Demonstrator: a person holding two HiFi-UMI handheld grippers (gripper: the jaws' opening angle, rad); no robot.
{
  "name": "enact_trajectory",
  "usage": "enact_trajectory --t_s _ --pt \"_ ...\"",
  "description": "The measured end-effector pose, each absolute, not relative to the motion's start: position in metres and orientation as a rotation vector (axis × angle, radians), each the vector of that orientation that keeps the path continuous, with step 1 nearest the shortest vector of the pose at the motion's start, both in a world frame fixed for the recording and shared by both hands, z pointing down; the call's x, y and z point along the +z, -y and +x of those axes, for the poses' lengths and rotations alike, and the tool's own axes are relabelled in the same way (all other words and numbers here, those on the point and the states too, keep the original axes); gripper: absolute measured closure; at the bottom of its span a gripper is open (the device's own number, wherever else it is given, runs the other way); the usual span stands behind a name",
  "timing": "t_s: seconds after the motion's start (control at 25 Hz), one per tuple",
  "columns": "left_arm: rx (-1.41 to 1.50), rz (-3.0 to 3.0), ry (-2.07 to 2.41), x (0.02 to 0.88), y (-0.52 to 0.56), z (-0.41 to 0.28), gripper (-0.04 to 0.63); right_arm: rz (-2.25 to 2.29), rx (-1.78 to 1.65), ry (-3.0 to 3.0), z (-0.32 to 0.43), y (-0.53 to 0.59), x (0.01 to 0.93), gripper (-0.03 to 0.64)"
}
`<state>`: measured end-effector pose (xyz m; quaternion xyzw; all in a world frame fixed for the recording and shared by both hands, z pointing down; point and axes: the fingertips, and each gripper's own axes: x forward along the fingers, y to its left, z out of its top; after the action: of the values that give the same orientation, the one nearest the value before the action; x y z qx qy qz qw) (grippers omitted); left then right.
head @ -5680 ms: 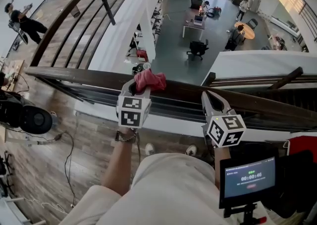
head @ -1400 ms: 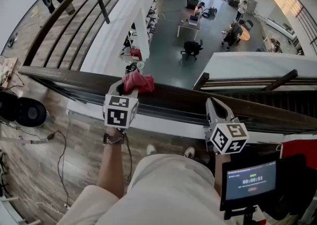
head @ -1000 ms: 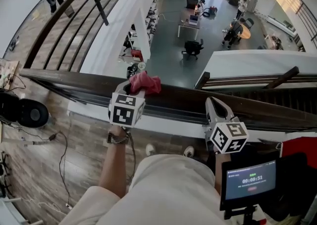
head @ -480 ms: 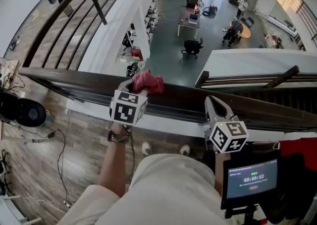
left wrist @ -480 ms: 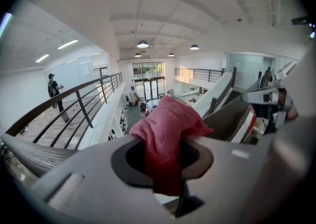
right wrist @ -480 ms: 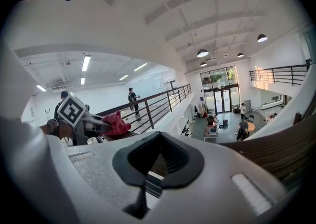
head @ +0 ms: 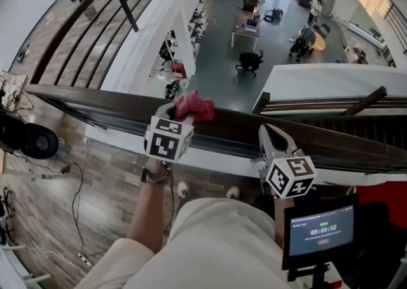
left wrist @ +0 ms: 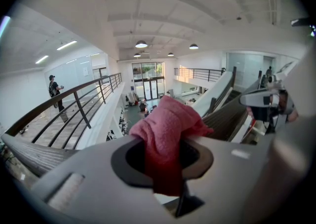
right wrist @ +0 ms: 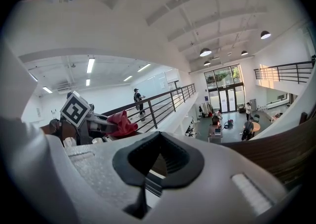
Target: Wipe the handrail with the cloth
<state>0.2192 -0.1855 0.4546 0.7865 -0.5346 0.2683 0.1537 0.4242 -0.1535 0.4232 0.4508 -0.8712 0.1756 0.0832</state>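
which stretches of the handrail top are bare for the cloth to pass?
The handrail is bare left of the cloth, between the cloth and the right gripper, and beyond it rightward. It is crowded only at the left gripper.

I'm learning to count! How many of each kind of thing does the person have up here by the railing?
Pink cloth: 1
Light grey hand-held tools: 2 (left tool, right tool)
Dark wooden handrail: 1
Small black timer screen: 1
Total: 5
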Motion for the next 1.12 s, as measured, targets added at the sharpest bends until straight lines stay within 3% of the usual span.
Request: enact_trajectory --t_s 0.52,0.76,1.12 --pt "0.752 2.249 1.538 0.451 0.18 0.28 0.499 1.23 0.487 2.624 0.451 0.14 0.427 0.614" --pt "0.78 2.332 1.412 0.441 0.178 0.347 0.498 1.256 0.539 2.624 0.481 0.145 0.42 0.615" --pt "0.768 2.441 1.298 0.454 0.15 0.347 0.496 1.292 0.536 2.628 0.444 0.139 0.418 0.614"
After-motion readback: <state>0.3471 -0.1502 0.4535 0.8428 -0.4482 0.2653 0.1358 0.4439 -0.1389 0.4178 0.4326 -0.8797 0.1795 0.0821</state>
